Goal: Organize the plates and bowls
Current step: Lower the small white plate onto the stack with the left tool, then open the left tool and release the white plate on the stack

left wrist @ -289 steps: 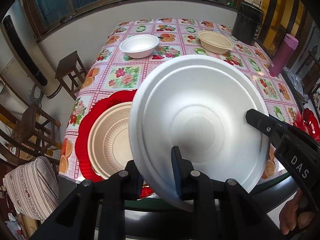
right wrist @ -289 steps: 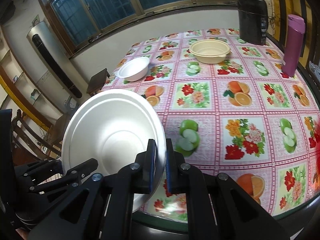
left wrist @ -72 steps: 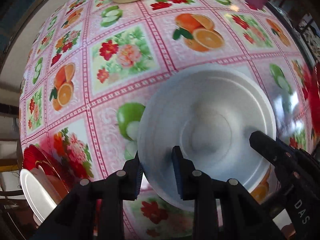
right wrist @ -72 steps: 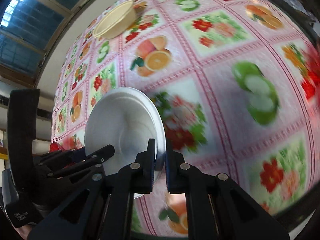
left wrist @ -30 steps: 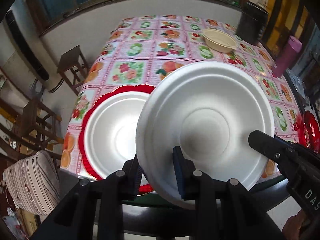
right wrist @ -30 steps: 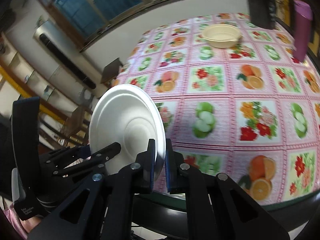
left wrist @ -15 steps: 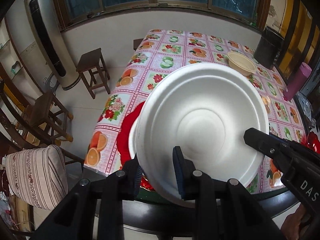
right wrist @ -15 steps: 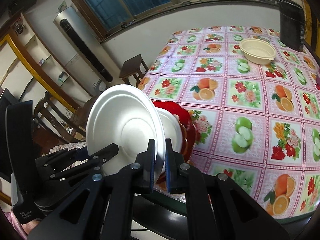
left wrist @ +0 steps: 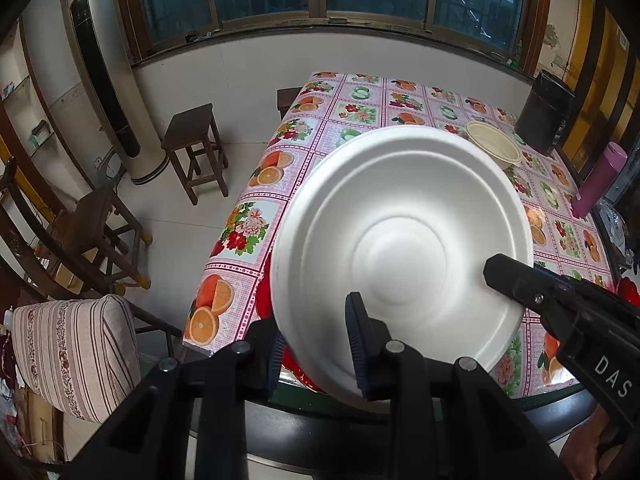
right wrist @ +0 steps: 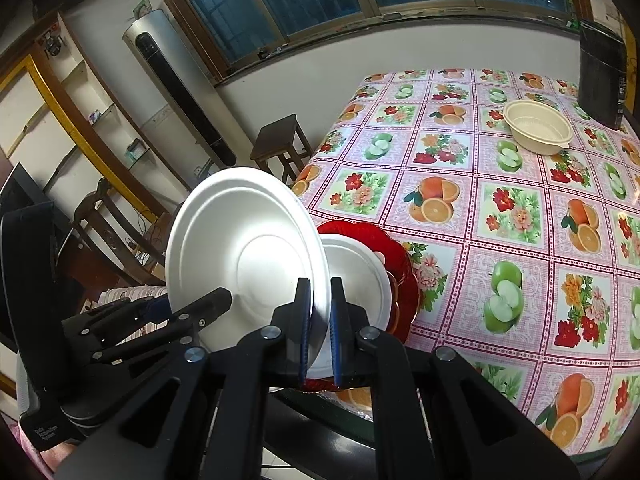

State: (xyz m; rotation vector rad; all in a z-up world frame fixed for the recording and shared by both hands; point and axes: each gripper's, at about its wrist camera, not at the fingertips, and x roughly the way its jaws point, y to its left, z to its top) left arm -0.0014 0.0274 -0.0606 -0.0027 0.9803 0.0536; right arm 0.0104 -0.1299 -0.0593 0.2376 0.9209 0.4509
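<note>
I hold one large white plate (left wrist: 400, 248) with both grippers, tilted, above the table's near left corner. My left gripper (left wrist: 316, 354) is shut on its near rim. My right gripper (right wrist: 319, 332) is shut on its right rim; the plate (right wrist: 244, 248) shows there too. My right gripper also shows in the left wrist view (left wrist: 520, 284). Below the plate a red plate (right wrist: 404, 276) lies on the table with a white bowl (right wrist: 360, 276) in it. A beige bowl (right wrist: 536, 126) sits at the table's far side.
The table (right wrist: 480, 208) has a fruit-and-flower cloth. A black box (right wrist: 600, 76) and a purple bottle (left wrist: 600, 180) stand at the far right. Wooden stools (left wrist: 196, 148) and chairs (left wrist: 100, 240) stand on the floor to the left, with a tall air conditioner (left wrist: 104, 80).
Both grippers have lifted and pulled back leftward with the white plate. The white bowl on the red plate is now mostly hidden behind it in the left view.
</note>
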